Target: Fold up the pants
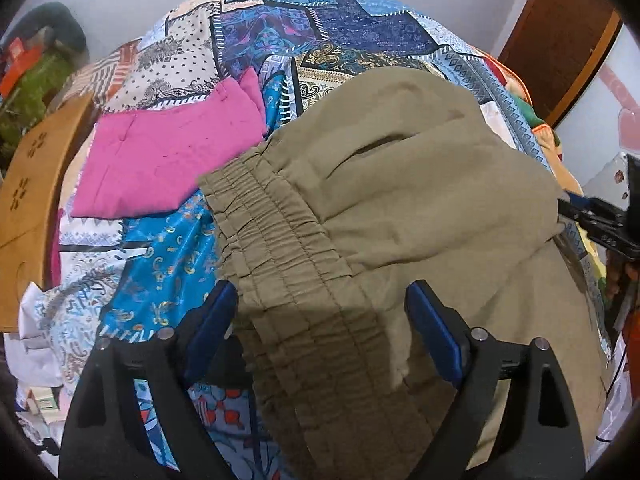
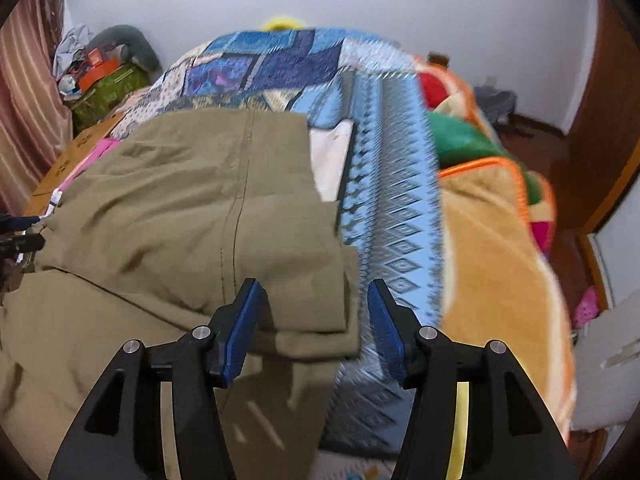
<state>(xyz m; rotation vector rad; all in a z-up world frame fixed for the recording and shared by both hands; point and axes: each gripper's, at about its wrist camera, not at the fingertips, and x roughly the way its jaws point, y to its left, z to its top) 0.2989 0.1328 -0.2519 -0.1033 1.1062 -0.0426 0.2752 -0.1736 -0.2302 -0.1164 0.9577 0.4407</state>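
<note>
Olive-khaki pants (image 1: 400, 208) lie partly folded on a patchwork bedspread (image 1: 280, 40). In the left wrist view their elastic waistband (image 1: 280, 264) runs down between the fingers of my left gripper (image 1: 320, 320), which stands wide open just above it; neither blue pad presses the cloth. In the right wrist view the pants (image 2: 180, 200) show a folded layer with a seam. The layer's near right corner lies between the blue pads of my right gripper (image 2: 314, 320), which is open and not pinching it. The right gripper (image 1: 600, 224) also shows at the pants' right edge in the left wrist view.
A folded pink garment (image 1: 160, 168) lies on the bed left of the pants. A wooden board (image 1: 32, 208) stands at the bed's left side. A tan and orange blanket (image 2: 492, 240) covers the right part. Boxes and clutter (image 2: 104, 76) sit far left, a brown door (image 1: 560, 40) far right.
</note>
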